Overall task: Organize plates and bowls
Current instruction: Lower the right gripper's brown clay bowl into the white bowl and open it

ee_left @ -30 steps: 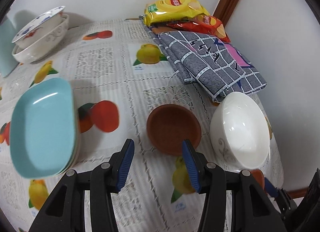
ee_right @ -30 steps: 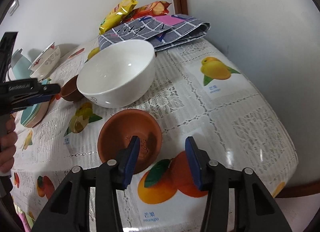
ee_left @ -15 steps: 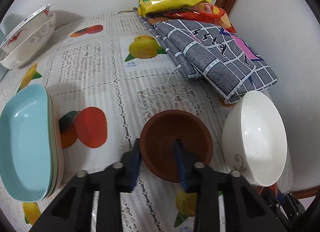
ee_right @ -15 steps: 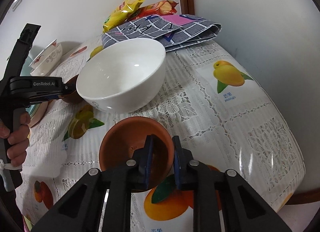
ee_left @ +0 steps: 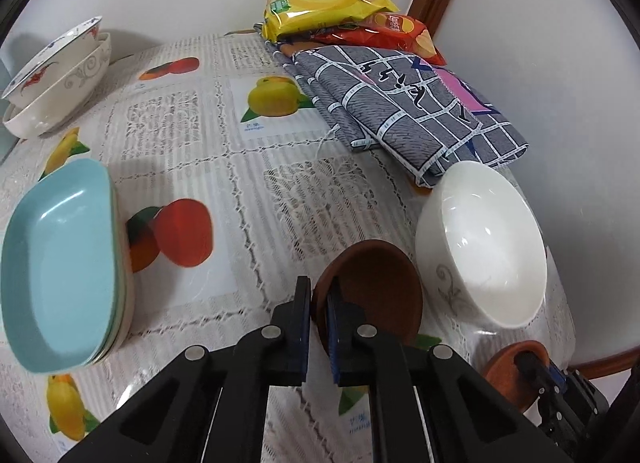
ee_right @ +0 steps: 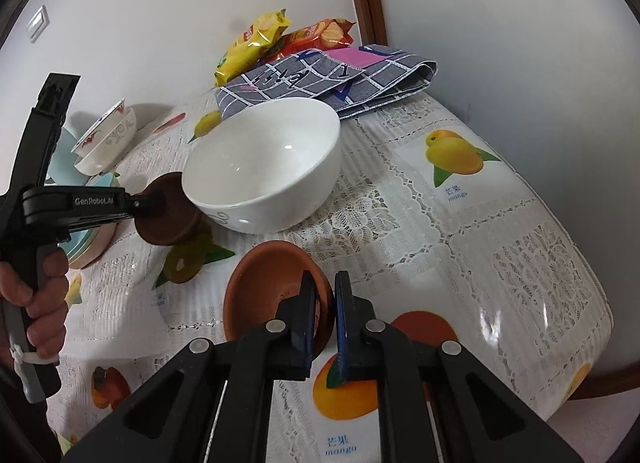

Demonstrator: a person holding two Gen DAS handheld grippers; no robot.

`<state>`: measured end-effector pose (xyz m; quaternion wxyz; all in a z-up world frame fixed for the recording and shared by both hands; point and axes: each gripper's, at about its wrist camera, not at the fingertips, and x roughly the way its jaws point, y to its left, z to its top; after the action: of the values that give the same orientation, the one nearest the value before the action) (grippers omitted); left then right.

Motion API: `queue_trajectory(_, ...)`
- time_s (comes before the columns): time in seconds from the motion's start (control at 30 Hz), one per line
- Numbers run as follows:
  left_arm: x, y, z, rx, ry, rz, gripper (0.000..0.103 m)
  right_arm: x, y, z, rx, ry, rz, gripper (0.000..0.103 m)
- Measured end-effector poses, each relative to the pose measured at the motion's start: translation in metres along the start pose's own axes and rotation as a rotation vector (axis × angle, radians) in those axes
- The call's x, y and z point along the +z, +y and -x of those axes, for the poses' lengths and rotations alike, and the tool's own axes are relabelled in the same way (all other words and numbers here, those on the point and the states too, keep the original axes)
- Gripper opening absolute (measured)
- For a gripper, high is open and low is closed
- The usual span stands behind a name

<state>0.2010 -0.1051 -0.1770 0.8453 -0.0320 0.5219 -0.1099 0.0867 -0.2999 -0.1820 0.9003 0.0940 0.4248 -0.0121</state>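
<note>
Now, everything placed against the white bowl (ee_left: 482,245), which sits on the fruit-print tablecloth (ee_left: 192,135):

Left gripper (ee_left: 319,305): clenched on the near rim of the dark brown dish (ee_left: 378,291) — one finger inside, one outside.
Dark brown dish: tilted, lifted off the cloth, just beside the white bowl's left side; in the right wrist view it hangs edge-on (ee_right: 170,215) at that bowl's wall.
Right gripper (ee_right: 322,299): clamped on the rim of the terracotta dish (ee_right: 264,287).
Terracotta dish: in front of the white bowl, near it but apart, tilted toward the camera.
Blue oval plates (ee_left: 60,267): stacked, well left of the white bowl.
Patterned bowls (ee_left: 56,79): nested pair, far left and behind.
Folded checked cloth (ee_left: 404,107): just behind the white bowl.
Snack bags (ee_left: 332,3): behind the cloth — against the wall.
</note>
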Motion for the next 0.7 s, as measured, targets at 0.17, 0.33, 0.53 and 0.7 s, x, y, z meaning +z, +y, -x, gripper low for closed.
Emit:
queue_trajectory(0.17, -0.004, 0.003, 0.013, 0.001, -0.01, 0.001, 0.008, -0.003, -0.001, 0.003, 0.011, 0.006, -0.022, 0.009)
queue_trajectory(0.33, -0.006, 0.006, 0.028, -0.009, -0.029, 0.007, 0.008, -0.005, 0.001, 0.011, 0.027, 0.004, -0.039, 0.009)
queue_trajectory(0.53, -0.008, 0.013, 0.041, -0.013, -0.043, 0.026, 0.008, -0.003, 0.008, 0.023, 0.04, -0.015, -0.031, 0.009)
queue_trajectory(0.7, -0.008, 0.018, 0.051, -0.012, -0.058, 0.03, 0.008, 0.002, 0.011, 0.035, 0.049, -0.032, -0.03, 0.009)
